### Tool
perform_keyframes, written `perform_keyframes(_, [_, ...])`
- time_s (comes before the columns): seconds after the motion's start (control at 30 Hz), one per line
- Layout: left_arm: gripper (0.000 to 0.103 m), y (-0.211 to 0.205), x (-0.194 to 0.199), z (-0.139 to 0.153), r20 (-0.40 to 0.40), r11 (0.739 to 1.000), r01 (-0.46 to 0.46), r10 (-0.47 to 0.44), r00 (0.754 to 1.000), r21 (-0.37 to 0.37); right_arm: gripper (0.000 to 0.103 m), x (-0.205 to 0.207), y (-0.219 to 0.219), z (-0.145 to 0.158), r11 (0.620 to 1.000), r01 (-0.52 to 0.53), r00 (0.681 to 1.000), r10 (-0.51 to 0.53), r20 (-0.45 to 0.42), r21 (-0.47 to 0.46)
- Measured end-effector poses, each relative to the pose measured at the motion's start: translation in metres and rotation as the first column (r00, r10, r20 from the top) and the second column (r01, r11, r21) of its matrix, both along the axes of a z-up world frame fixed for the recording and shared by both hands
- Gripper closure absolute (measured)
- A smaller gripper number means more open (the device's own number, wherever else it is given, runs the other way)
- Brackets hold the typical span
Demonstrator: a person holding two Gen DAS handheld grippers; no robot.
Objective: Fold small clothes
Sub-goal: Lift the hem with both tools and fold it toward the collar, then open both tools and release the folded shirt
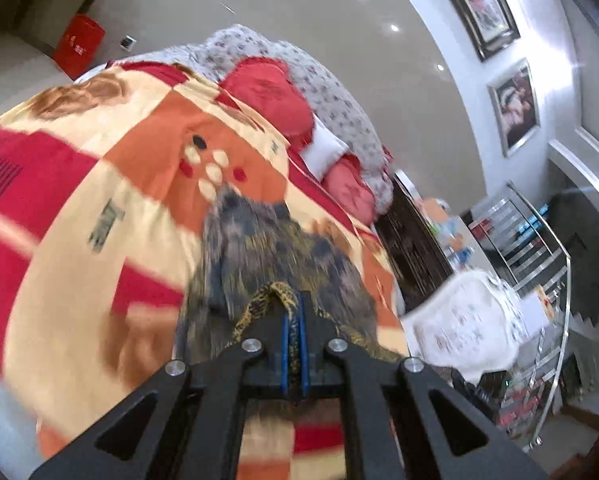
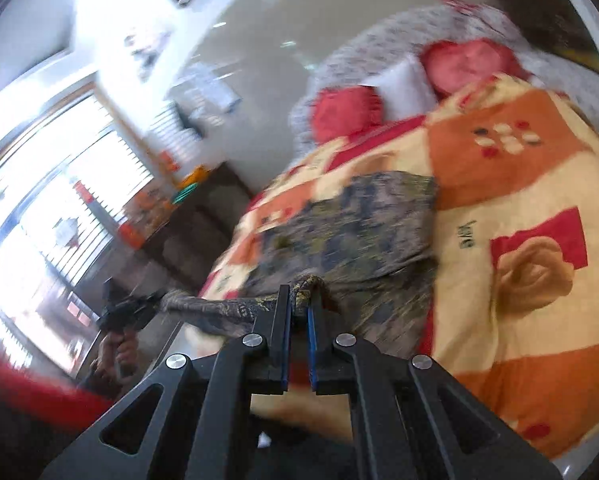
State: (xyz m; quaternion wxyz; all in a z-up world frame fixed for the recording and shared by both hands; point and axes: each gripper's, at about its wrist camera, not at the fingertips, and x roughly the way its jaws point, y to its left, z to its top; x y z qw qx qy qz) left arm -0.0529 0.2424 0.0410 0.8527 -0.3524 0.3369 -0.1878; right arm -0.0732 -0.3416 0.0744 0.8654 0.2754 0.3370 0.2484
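Observation:
A small patterned garment (image 1: 275, 248) in dark blue, grey and gold lies on the orange, red and cream bedspread (image 1: 99, 200). My left gripper (image 1: 294, 300) is shut on a gold-patterned edge of the garment. In the right wrist view the garment (image 2: 339, 232) spreads across the bedspread (image 2: 539, 240), and my right gripper (image 2: 299, 300) is shut on another bunched edge of it. The left gripper (image 2: 119, 312) shows at the left of that view, holding the stretched near edge. Both views are blurred by motion.
Red pillows (image 1: 267, 96) and a white pillow (image 1: 323, 148) lie at the head of the bed by a floral quilt (image 1: 339, 92). A dark nightstand (image 1: 415, 248) stands beside the bed. A bright window (image 2: 39, 200) and a dark cabinet (image 2: 187, 232) are at the left.

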Motion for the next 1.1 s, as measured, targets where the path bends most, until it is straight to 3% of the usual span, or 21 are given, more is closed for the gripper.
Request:
perform_keyframes(0.3, [0.099,-0.018,0.146,-0.03,-0.018,0.995,-0.086,0.087,0.996,0.06,0.086,0.155,-0.007,-0.036,0.987,0.161,0.985,-0.159,-0.06,0.029])
perform_keyframes(0.47, [0.098,-0.025,0.212,-0.064,-0.135,0.987,-0.105,0.121,0.983,0.118,0.086,0.222,-0.007,-0.061,0.979,0.206,0.967,-0.203,-0.152,0.002])
perform_keyframes(0.53, [0.094,-0.029,0.225,-0.079,-0.206,0.986,-0.088,0.116,0.972,0.139,0.085,0.246,-0.006,-0.082,0.973,0.232,0.944,-0.227,-0.241,-0.005])
perform_keyframes(0.63, [0.079,-0.027,0.234,-0.091,-0.267,0.978,-0.088,0.136,0.954,0.187,0.083,0.26,-0.006,-0.104,0.963,0.27,0.902,-0.25,-0.351,0.009])
perform_keyframes(0.67, [0.061,-0.023,0.231,-0.088,-0.264,0.973,-0.101,0.154,0.952,0.205,0.082,0.26,-0.007,-0.105,0.961,0.276,0.895,-0.254,-0.366,0.008])
perform_keyframes(0.7, [0.043,-0.019,0.228,-0.084,-0.25,0.97,-0.112,0.166,0.954,0.215,0.082,0.257,-0.007,-0.103,0.962,0.273,0.899,-0.248,-0.36,0.02])
perform_keyframes(0.77, [0.035,-0.007,0.216,-0.066,-0.178,0.952,-0.166,0.216,0.96,0.258,0.078,0.245,-0.008,-0.084,0.964,0.265,0.925,-0.245,-0.29,0.03])
perform_keyframes(0.83, [0.036,-0.004,0.201,-0.05,-0.133,0.94,-0.2,0.244,0.961,0.278,0.075,0.231,-0.007,-0.064,0.965,0.261,0.943,-0.259,-0.208,-0.019])
perform_keyframes(0.87, [0.037,-0.015,0.19,-0.042,-0.105,0.945,-0.178,0.213,0.971,0.275,0.074,0.223,-0.003,-0.052,0.968,0.246,0.955,-0.252,-0.158,-0.056])
perform_keyframes(0.93, [0.044,-0.056,0.181,-0.037,-0.094,0.944,-0.058,0.093,0.991,0.323,0.074,0.213,0.011,-0.037,0.968,0.218,0.969,-0.229,-0.088,-0.12])
perform_keyframes(0.97, [0.057,-0.077,0.179,-0.039,-0.108,0.933,0.008,0.033,0.994,0.361,0.074,0.209,0.025,-0.032,0.971,0.185,0.979,-0.196,-0.062,-0.153])
perform_keyframes(1.0, [0.073,-0.104,0.178,-0.046,-0.139,0.909,0.087,-0.032,0.99,0.408,0.074,0.209,0.04,-0.033,0.973,0.138,0.986,-0.152,-0.063,-0.183])
perform_keyframes(1.03, [0.08,-0.132,0.18,-0.059,-0.196,0.873,0.163,-0.079,0.977,0.46,0.074,0.213,0.06,-0.037,0.97,0.073,0.991,-0.096,-0.09,-0.232])
perform_keyframes(1.1, [0.084,-0.157,0.188,-0.078,-0.258,0.825,0.22,-0.093,0.962,0.521,0.074,0.226,0.102,-0.053,0.922,-0.039,0.986,-0.027,-0.165,-0.386])
